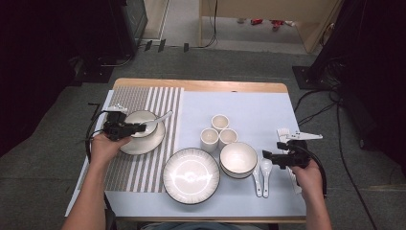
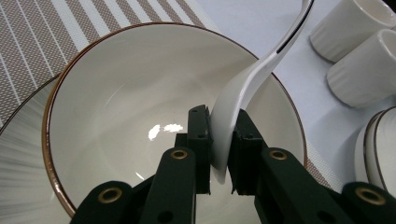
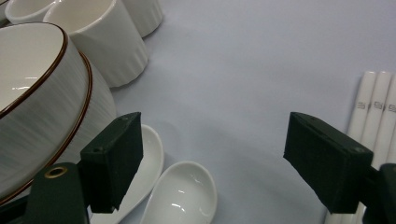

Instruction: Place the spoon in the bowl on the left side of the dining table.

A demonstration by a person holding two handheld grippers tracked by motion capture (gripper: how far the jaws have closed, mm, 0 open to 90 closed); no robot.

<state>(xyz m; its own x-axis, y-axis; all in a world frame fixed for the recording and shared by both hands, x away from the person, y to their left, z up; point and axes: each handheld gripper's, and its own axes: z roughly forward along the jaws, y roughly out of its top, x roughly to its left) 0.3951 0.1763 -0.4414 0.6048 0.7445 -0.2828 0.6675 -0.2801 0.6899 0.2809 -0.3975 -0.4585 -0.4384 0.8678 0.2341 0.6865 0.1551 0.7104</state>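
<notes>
White glazed ceramic sits pinched in the left claw [image 2: 219, 156]: its black pads press on the bowl end of a spoon [image 2: 247, 88], held over the bowl [image 2: 116, 98] on a plate [image 1: 155, 140] at the worktop's left, handle slanting up and away. Stiff, light, slick and breakable, it probably wants a firm grip on that broad end. At the right, the right claw [image 3: 210, 158] stands spread above two more spoons [image 3: 180, 193], beside stacked bowls [image 3: 46, 93].
</notes>
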